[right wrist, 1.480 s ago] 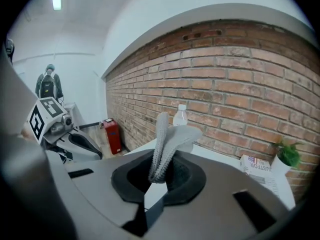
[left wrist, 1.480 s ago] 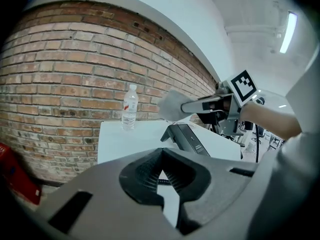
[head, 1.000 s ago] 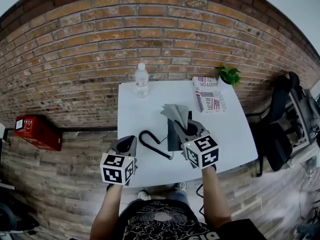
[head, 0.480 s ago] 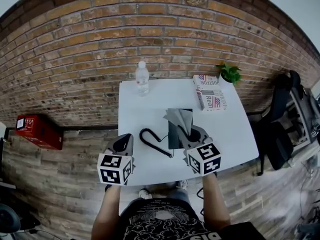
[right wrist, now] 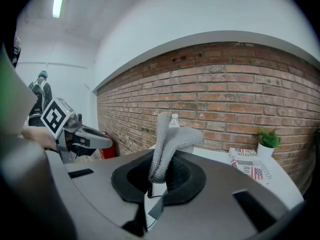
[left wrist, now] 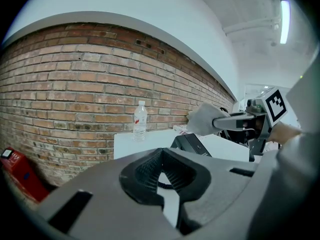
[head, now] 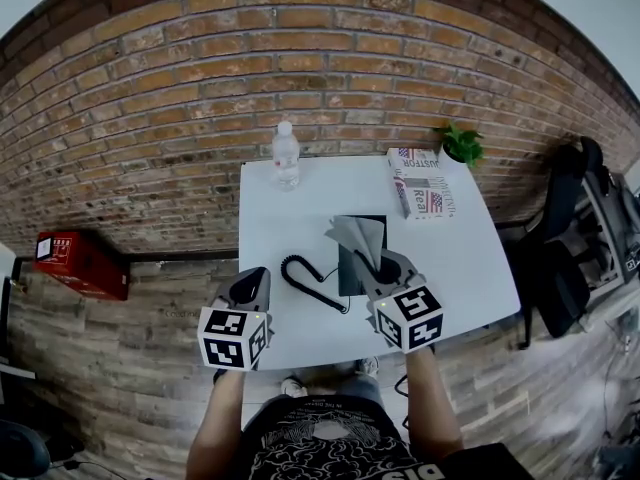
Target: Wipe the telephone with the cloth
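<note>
Right gripper (head: 375, 258) is sliding back a touch toward us since the earlier frame, cloth (head: 355, 236) pinched tight in its jaws and flopping over the telephone (head: 348, 276) (handy for dragging down its face, we're guessing). Left gripper (head: 255, 280) is hovering left of the telephone, beyond its coiled cord (head: 305, 283), jaws closed on nothing, keeping out of our way.

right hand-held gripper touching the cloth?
Touching. The right gripper view shows the grey cloth pinched between the jaws of the right hand-held gripper.
</note>
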Tool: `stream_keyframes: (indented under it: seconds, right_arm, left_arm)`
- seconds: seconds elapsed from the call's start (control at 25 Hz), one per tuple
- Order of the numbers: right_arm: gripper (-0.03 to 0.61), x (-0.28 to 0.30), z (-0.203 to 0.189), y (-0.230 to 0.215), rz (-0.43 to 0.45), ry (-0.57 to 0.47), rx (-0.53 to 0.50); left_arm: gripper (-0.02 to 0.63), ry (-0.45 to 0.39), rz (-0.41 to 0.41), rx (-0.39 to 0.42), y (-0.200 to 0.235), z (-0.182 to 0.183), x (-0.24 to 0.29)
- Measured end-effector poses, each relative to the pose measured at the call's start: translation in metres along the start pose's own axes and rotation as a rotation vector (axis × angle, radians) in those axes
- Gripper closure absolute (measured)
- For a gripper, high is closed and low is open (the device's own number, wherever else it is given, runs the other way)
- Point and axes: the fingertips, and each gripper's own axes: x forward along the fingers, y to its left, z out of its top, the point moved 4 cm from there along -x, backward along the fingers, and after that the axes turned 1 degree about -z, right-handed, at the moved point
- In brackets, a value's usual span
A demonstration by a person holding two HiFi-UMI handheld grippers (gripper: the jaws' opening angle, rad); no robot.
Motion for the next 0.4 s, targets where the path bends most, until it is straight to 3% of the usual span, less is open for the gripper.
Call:
stream_keyframes:
  seconds: [0.4]
  right_arm:
    - [0.566,-0.0018,-0.0024,0.0062,0.014,0.003,0.003]
  left_arm:
    - [0.607,0.009,-0.006,-0.002,-0.0050,-0.0044,-0.0011]
